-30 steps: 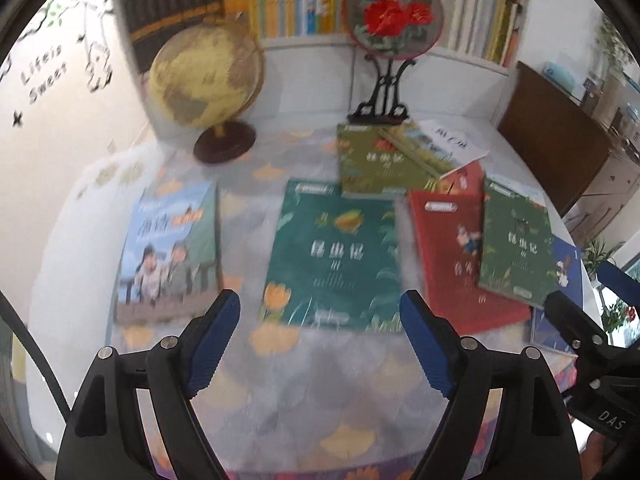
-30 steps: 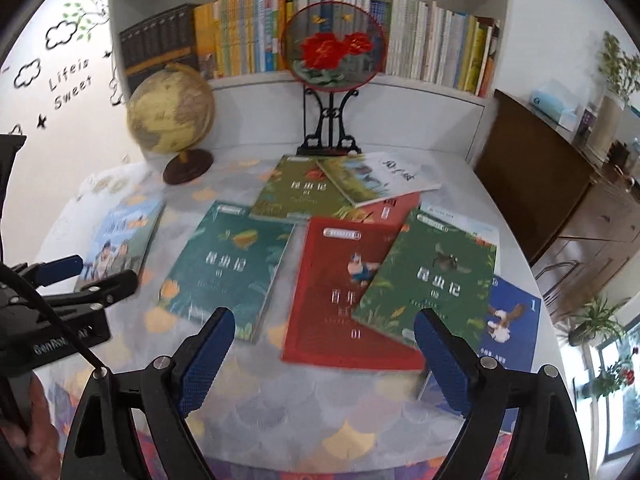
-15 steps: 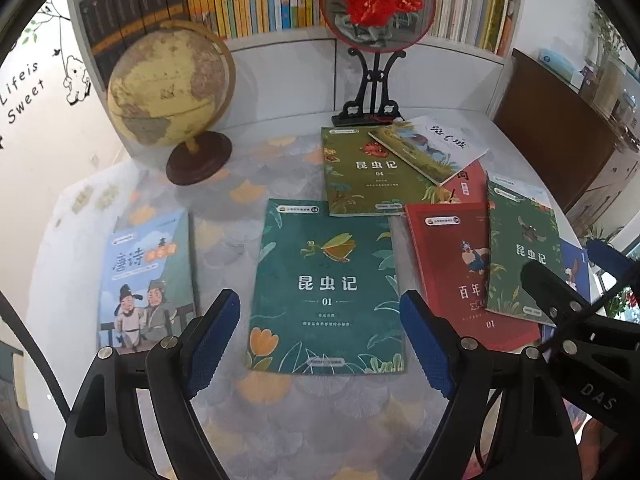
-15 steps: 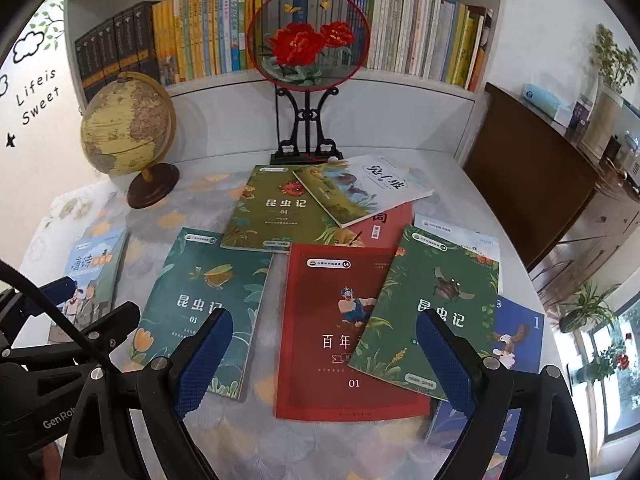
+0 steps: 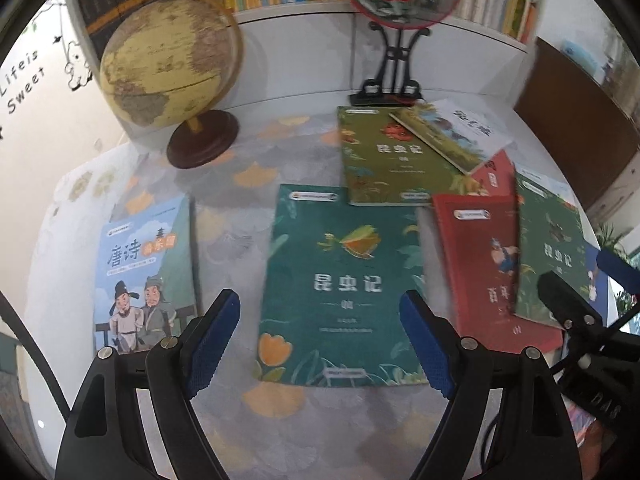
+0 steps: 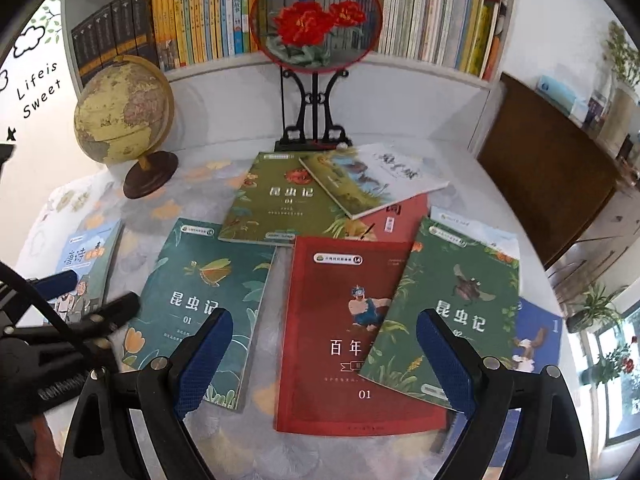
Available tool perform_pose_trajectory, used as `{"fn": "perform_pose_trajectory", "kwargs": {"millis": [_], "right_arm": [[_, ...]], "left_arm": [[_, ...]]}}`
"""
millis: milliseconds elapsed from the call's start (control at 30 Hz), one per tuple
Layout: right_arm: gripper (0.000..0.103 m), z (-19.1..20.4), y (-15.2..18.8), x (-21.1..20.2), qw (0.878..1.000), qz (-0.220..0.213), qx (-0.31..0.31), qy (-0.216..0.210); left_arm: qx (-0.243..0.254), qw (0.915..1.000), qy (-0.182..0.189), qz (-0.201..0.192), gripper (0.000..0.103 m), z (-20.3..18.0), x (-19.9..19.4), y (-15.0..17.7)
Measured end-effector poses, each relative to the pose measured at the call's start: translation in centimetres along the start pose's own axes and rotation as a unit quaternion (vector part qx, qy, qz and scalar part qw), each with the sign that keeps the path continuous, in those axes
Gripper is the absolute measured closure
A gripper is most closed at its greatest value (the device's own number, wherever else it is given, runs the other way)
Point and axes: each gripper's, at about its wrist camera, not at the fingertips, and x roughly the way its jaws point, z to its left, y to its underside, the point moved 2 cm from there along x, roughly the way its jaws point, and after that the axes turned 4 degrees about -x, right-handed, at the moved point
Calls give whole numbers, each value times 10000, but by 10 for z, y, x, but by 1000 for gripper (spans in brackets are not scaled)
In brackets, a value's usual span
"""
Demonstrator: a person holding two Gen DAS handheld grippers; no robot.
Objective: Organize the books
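we count eight loose books on the tabletop (image 6: pixel 320 456): three green-covered ones, a teal book (image 6: pixel 200 304), an olive book (image 6: pixel 272 200) and a dark green book (image 6: pixel 452 312); two red ones, a big red book (image 6: pixel 344 340) and a half-covered red book (image 6: pixel 396 216); one light blue book (image 5: pixel 144 268); one white picture book (image 6: pixel 372 178); one navy book (image 6: pixel 536 332). we see one globe (image 6: pixel 124 116), one round fan screen (image 6: pixel 316 20), and two grippers, each with two blue pads.

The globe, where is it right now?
The globe stands at the table's far left in both wrist views, in front of the bookshelf. The fan stand is to its right, and the light blue book lies nearer the camera.
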Motion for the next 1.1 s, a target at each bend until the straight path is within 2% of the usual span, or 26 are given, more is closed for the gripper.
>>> {"fn": "perform_pose_trajectory", "kwargs": {"millis": [100, 200, 300, 400, 500, 667, 700, 733, 833, 1033, 1100], "right_arm": [[11, -9, 1, 14, 9998, 161, 111, -82], [11, -9, 3, 32, 9983, 402, 113, -395], [11, 2, 5, 46, 9961, 564, 103, -664], [11, 19, 8, 61, 9948, 737, -10, -707], [21, 34, 8, 77, 9926, 910, -217, -770], [25, 39, 5, 93, 9876, 1079, -38, -1139], [29, 41, 5, 95, 9866, 1105, -14, -1199], [36, 43, 6, 98, 9858, 1154, -14, -1222], [42, 50, 11, 108, 9851, 1264, -20, -1170], [45, 54, 15, 126, 9818, 1472, 80, -1198], [45, 55, 15, 127, 9836, 1414, 47, -1117]], "left_arm": [[-63, 9999, -46, 134, 14, 18, 16, 0], [41, 9984, -359, 445, 13, 33, 41, 4], [-131, 9970, -83, 764, 13, 47, 64, 5], [-229, 9962, 56, 844, 13, 54, 76, 3], [-157, 9963, 43, 846, 13, 56, 83, -1], [-1, 9961, 84, 874, 13, 57, 93, -5], [14, 9958, 103, 904, 13, 58, 97, -5], [29, 9956, 130, 929, 13, 58, 100, -5], [2, 9944, 268, 1024, 13, 59, 110, -3], [-62, 9920, 459, 1172, 13, 59, 123, 5], [-99, 9914, 542, 1189, 13, 60, 125, 7]]}}
